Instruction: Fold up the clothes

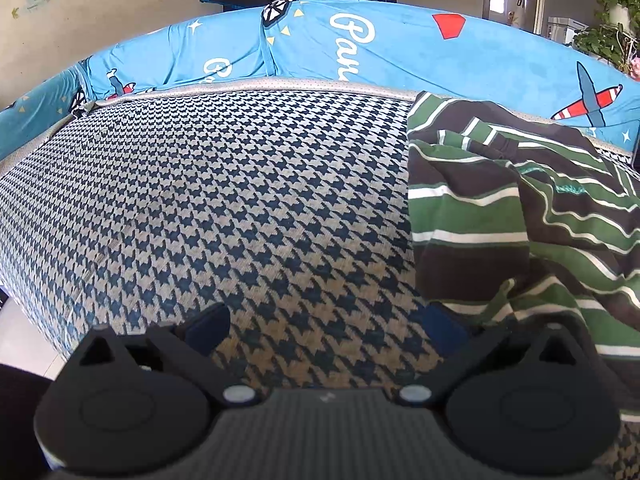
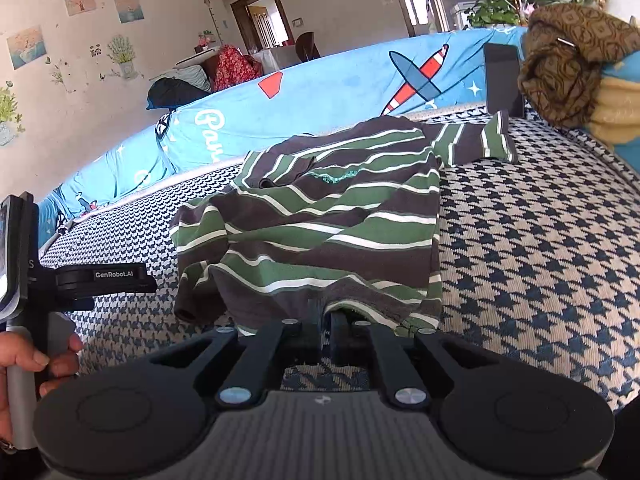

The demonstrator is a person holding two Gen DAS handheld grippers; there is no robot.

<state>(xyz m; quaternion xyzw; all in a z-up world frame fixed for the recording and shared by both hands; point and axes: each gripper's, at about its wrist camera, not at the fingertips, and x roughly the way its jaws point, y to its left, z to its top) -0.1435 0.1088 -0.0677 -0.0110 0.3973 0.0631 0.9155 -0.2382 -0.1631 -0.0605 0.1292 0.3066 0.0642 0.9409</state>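
Sofa seat: houndstooth-patterned cushion (image 1: 224, 200) in dark blue and beige, spanning both views; it carries the garment.
Backrest cover: bright blue cloth (image 1: 360, 56) with white script, a red shape and a red-striped aeroplane, running along the seat's far edge.
Striped shirt: green, dark brown and white (image 2: 320, 224), lying crumpled toward the seat's far edge; one sleeve stretches out flat toward the far right corner. Its near hem is lifted off the seat. In the left wrist view the shirt (image 1: 520, 220) fills the right side.
Brown patterned cloth: bundled (image 2: 568, 68) at the far right corner, on the backrest's end.
Right gripper: (image 2: 326, 320) jaws pinched nearly together on the shirt's near hem, fabric draped over the fingertips.
Left gripper: (image 1: 324, 328) jaws spread wide, nothing between them, bare seat beneath; the right-side finger (image 1: 444, 326) sits just beside the shirt's edge.
Person's hand: (image 2: 36, 360) wrapped around the left gripper's handle, at the seat's near left edge.
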